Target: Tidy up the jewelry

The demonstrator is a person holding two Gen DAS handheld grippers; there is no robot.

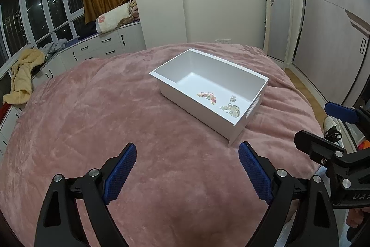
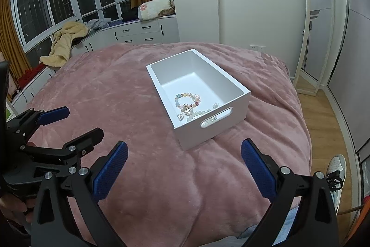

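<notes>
Left wrist view
Blanket [image 1: 97,112]: pink plush, softly rumpled, covering the bed.
Storage box [image 1: 242,72]: white, rectangular, smooth walls, open top, oval handle slot in its near end.
Jewelry: pastel beaded bracelet [image 1: 208,96] and pearly bead cluster [image 1: 232,109] lie on the box floor near the handle end.
Left gripper [image 1: 187,154]: blue cross-textured pads, jaws spread wide, empty, above the blanket short of the box.
Right gripper [image 1: 323,122]: at the right edge, jaws parted, holding nothing.

Right wrist view
Storage box [image 2: 233,85]: sits on the blanket [image 2: 115,96].
Beaded bracelet [image 2: 188,100]: closed loop inside; pale green beads [image 2: 198,114] beside it.
Right gripper [image 2: 185,152]: jaws wide apart, empty.
Left gripper [image 2: 76,122]: lower left, jaws apart.
</notes>
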